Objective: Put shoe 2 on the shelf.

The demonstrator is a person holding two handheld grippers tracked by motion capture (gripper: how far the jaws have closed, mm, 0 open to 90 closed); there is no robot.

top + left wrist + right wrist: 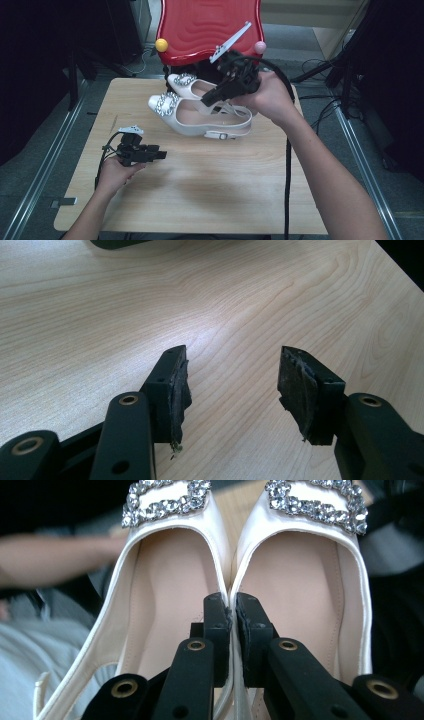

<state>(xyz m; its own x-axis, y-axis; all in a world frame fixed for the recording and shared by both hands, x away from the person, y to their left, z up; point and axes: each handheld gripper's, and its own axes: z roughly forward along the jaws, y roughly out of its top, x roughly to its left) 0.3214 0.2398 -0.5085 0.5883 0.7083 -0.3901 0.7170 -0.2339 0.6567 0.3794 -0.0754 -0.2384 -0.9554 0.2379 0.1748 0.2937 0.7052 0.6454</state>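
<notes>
Dark floor and cable runs surround a pale wooden table [200, 200], with a red chair [210, 25] at its far edge. On the table's far half are two white shoes [200, 107] with jewelled buckles, side by side.

Both shoes are caught at once by the right gripper [232, 605]. Its fingers [215, 630] are pressed nearly together, pinching the two inner side walls where the shoes meet, one finger inside each shoe. That seems the reason for the hold: one pinch on the adjoining walls carries the pair as a single thing. Beyond the fingertips the buckles [315, 502] point away; the heel straps [225, 134] trail back toward the hand. In the high view the shoes look tilted and are probably clear of the wood, though contact at the toes cannot be ruled out.

Well apart from them, the left gripper [232, 385] rests low over bare wood near the table's left side, fingers [177, 390] spread with nothing between them, apparently kept idle and out of the way.
</notes>
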